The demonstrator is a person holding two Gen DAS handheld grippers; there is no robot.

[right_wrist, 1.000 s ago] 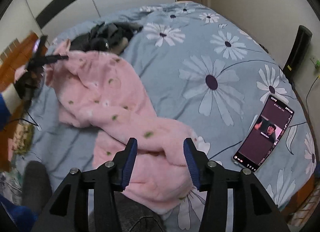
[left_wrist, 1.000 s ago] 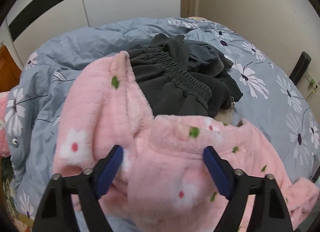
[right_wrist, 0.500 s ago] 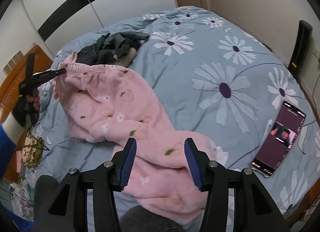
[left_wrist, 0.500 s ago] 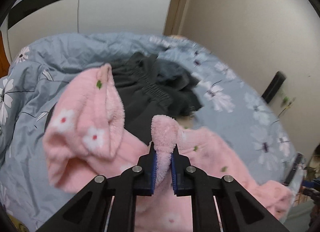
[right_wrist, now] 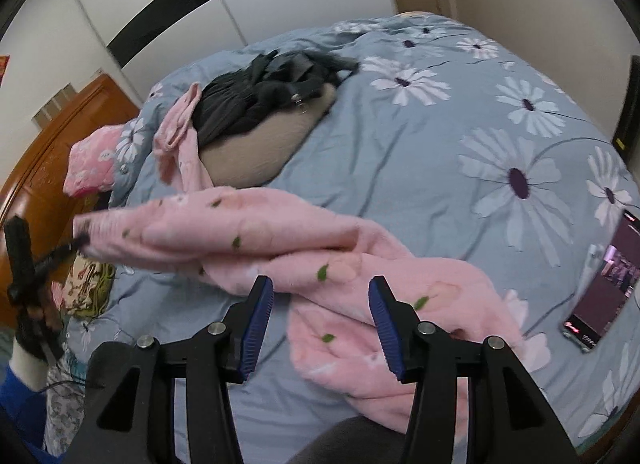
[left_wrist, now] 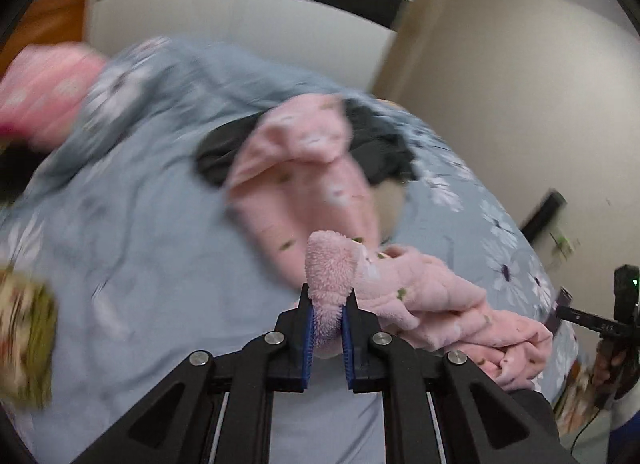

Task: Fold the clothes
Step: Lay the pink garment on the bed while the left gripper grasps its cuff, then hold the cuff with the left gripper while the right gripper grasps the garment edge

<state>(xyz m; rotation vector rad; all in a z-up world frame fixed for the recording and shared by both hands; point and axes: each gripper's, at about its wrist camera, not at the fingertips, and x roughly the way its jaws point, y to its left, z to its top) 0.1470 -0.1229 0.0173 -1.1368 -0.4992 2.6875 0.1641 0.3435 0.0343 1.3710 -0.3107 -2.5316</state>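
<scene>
My left claw (left_wrist: 327, 314) pinches the fluffy edge of the pink pajamas (right_wrist: 320, 248). They lie on the bed (right_wrist: 420, 152), stretched long, left to right. My right claw (right_wrist: 320, 312) is open, w/ nothing in it, just above them.

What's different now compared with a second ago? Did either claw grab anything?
The left gripper closed on a fold of the pink fleece garment and pulled it out sideways, stretching it across the bed. The right gripper stayed open above the garment. The dark clothes and phone kept their places.
</scene>
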